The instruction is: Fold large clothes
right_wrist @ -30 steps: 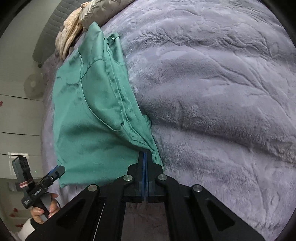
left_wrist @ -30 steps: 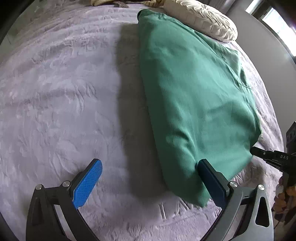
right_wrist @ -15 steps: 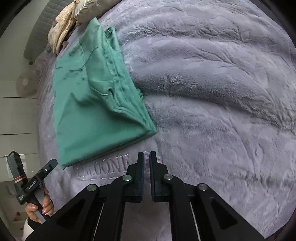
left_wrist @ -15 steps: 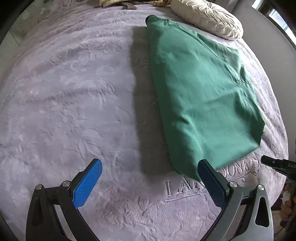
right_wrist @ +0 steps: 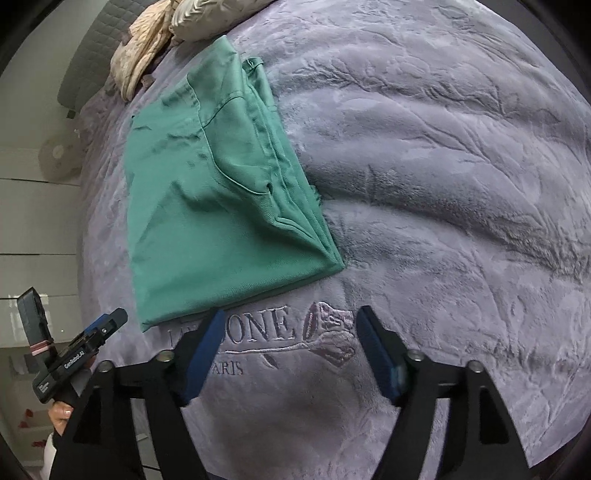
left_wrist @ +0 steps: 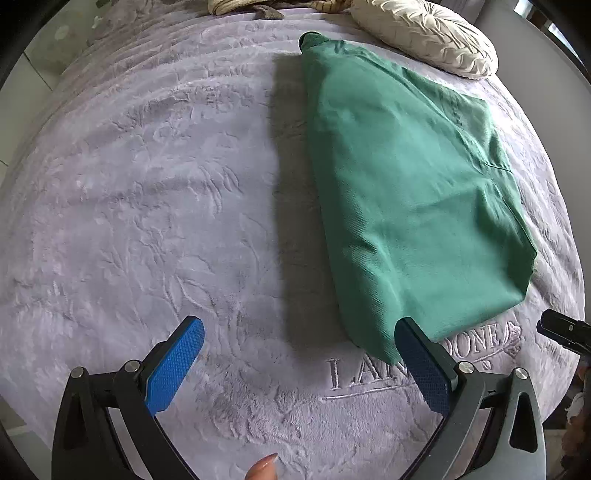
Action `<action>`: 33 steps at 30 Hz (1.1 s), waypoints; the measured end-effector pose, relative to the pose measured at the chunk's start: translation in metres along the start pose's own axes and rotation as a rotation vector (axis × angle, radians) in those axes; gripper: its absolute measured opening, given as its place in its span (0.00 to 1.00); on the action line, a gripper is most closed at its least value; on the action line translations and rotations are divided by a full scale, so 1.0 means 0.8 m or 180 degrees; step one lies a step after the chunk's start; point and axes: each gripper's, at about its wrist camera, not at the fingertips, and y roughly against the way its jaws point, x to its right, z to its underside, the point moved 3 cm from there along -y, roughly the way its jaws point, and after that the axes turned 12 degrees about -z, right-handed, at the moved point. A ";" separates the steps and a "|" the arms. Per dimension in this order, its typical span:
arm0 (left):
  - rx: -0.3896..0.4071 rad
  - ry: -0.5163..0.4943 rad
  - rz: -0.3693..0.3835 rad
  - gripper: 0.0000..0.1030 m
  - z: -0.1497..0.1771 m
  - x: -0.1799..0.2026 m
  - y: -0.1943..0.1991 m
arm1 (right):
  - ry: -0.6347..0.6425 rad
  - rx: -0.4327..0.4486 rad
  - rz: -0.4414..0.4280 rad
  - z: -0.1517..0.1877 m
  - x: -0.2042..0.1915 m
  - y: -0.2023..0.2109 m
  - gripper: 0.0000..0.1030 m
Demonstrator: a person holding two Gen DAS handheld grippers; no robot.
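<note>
While the right gripper [right_wrist: 290,334] was opening its jaws over the embroidered lettering [right_wrist: 258,332], nothing lay between them, and the folded green garment [right_wrist: 221,206] rested flat on the grey blanket [right_wrist: 461,184] just beyond its left finger. Wide apart and empty, the left gripper [left_wrist: 299,363] hung over bare blanket, the garment's [left_wrist: 406,206] near corner at its right fingertip [left_wrist: 406,332]. A cream cushion [left_wrist: 424,33] sat beyond.

**Cloth on plush, plastic and steel above**

The green garment [left_wrist: 406,206] is matt woven cloth, finely ribbed. The lilac blanket [left_wrist: 147,206] is plush, embossed, with stitched lettering at 6 o'clock. Gripper pads [left_wrist: 173,369] are knurled blue rubber on matt black plastic, with metal bolts.
</note>
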 end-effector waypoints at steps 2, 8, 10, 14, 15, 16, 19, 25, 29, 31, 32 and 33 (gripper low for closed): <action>-0.0045 -0.0001 0.0011 1.00 -0.001 0.000 -0.003 | -0.0002 -0.0005 -0.0012 -0.004 0.000 -0.003 0.77; -0.0126 -0.0012 0.0055 1.00 -0.001 0.002 -0.008 | 0.0046 0.0003 -0.0058 -0.006 0.000 0.000 0.84; -0.0101 -0.0023 0.0017 1.00 -0.002 0.001 -0.009 | 0.0077 0.0023 -0.0068 -0.012 -0.001 0.002 0.85; -0.0179 -0.0084 0.0110 1.00 -0.003 0.002 -0.018 | 0.0151 0.0097 -0.0031 -0.027 -0.004 0.006 0.87; -0.0222 -0.0107 0.0157 1.00 -0.003 0.003 -0.021 | 0.0162 0.0104 -0.0036 -0.029 -0.004 0.006 0.89; -0.0217 -0.0104 0.0146 1.00 -0.003 0.003 -0.022 | 0.0170 0.0109 -0.0049 -0.033 -0.004 0.007 0.99; -0.0173 -0.0066 0.0164 1.00 -0.008 -0.001 -0.023 | 0.0182 0.0095 -0.0132 -0.043 -0.005 0.007 1.00; -0.0060 0.0106 0.0312 1.00 -0.039 -0.013 -0.024 | 0.0218 -0.0013 -0.0178 -0.068 -0.006 0.000 1.00; -0.0071 0.0161 0.0343 1.00 -0.060 -0.016 -0.038 | 0.0304 -0.0018 -0.0138 -0.093 -0.012 -0.003 1.00; -0.0086 0.0211 0.0415 1.00 -0.070 -0.018 -0.047 | 0.0314 -0.0015 -0.0121 -0.106 -0.013 -0.008 1.00; -0.0094 0.0247 0.0478 1.00 -0.075 -0.019 -0.051 | 0.0308 -0.0013 -0.0136 -0.112 -0.013 -0.010 1.00; -0.0097 0.0271 0.0526 1.00 -0.079 -0.019 -0.053 | 0.0302 -0.0019 -0.0152 -0.117 -0.012 -0.012 1.00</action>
